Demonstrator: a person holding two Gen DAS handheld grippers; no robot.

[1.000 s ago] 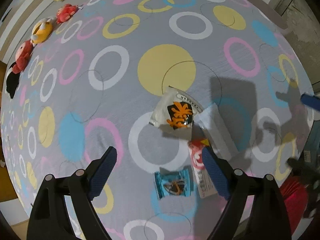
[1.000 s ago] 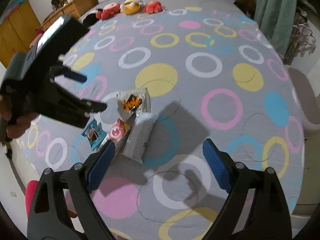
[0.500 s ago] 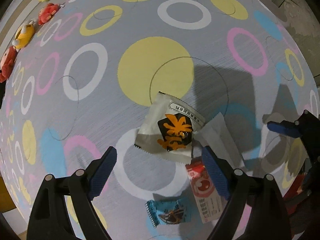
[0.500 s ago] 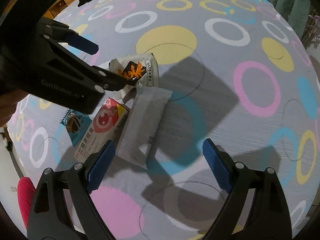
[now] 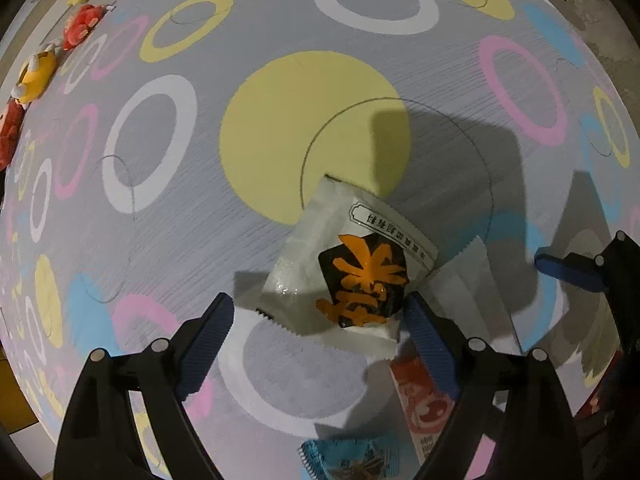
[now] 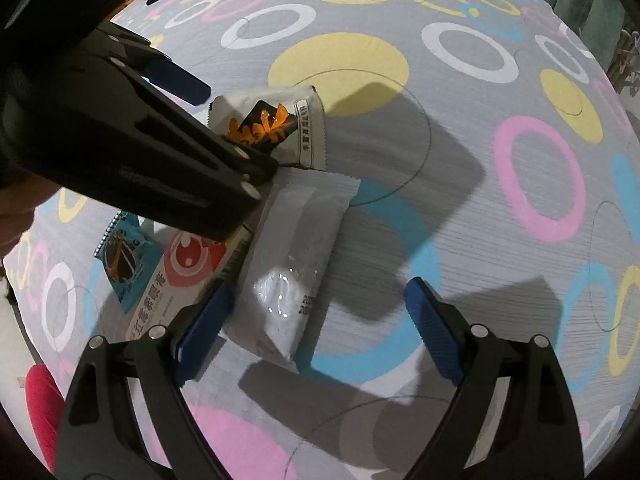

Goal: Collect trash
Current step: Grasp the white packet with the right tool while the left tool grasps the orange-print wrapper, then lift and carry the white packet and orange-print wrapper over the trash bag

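Silver foil wrapper with an orange-and-black label [image 5: 340,276] lies on the ring-patterned cloth [image 5: 160,208] between your left gripper [image 5: 320,340] pads, jaws wide; your right gripper [image 6: 320,320], also wide, straddles the plain white packet [image 6: 296,256]. Approach step: lower, then close on each.

Wrappers bunched tight: orange-black packet [image 5: 352,276], plain white pouch [image 6: 296,256], red-white packet [image 6: 176,280], blue wrapper [image 6: 124,264] overlap or touch, no gap between them. Left gripper [image 5: 320,332] straddles the orange-black packet, jaws wide. Right gripper [image 6: 316,320] sits close at right edge of left view; left gripper body blocks upper left of right view. Cloth [image 5: 160,240] upper left open; plush toys [image 5: 36,76] only along far edge.
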